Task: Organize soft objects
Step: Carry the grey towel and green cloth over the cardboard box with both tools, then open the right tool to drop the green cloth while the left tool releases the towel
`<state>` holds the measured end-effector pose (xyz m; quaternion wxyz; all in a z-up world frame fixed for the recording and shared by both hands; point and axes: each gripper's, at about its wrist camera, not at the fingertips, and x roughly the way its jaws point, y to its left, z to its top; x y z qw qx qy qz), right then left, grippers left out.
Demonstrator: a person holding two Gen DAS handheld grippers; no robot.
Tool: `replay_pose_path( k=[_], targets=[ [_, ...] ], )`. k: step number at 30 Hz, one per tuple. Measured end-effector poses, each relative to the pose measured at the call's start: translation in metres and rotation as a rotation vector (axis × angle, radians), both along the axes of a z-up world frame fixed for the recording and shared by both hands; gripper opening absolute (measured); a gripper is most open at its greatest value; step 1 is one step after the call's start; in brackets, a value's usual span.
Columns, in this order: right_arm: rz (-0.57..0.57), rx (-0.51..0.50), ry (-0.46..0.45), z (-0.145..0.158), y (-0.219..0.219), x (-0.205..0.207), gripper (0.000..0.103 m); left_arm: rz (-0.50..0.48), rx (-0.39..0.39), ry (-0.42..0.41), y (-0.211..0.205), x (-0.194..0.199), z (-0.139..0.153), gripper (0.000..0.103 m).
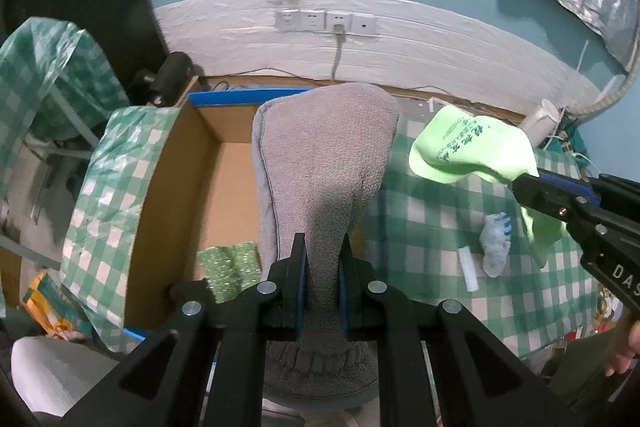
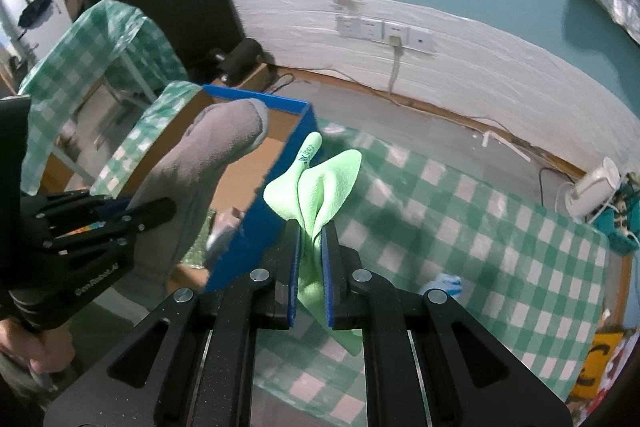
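My left gripper (image 1: pixel 322 241) is shut on a grey fleece sock (image 1: pixel 324 147) and holds it up over the open cardboard box (image 1: pixel 176 163). The sock (image 2: pixel 208 163) and left gripper (image 2: pixel 160 211) also show in the right wrist view, above the blue-edged box (image 2: pixel 280 163). My right gripper (image 2: pixel 314 227) is shut on a light green cloth (image 2: pixel 320 179) above the checked table, just right of the box. The green cloth (image 1: pixel 472 147) and right gripper (image 1: pixel 524 183) show at the right of the left wrist view. A green sparkly scrub pad (image 1: pixel 230 267) lies in the box.
A green and white checked cloth (image 2: pixel 480 235) covers the table. A small blue and white sock (image 1: pixel 496 243) and a white stick (image 1: pixel 468 269) lie on it. Wall sockets (image 1: pixel 324 21) with a plugged cable sit behind. A white device (image 2: pixel 596 187) stands at the far right.
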<state>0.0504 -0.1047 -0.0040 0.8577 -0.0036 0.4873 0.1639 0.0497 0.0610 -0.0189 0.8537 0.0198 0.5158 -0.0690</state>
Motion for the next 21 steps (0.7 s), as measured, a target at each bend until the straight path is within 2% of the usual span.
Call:
replay_pose_path(
  k=[9, 21],
  targets=[
    [0.063, 0.012, 0.012, 0.001, 0.048, 0.015, 0.008, 0.069, 0.016, 0.016, 0.036, 0.003, -0.011, 0.013],
    [0.121, 0.021, 0.086, -0.024, 0.105, 0.037, 0.008, 0.157, 0.036, 0.046, 0.078, 0.011, -0.034, 0.013]
  ],
)
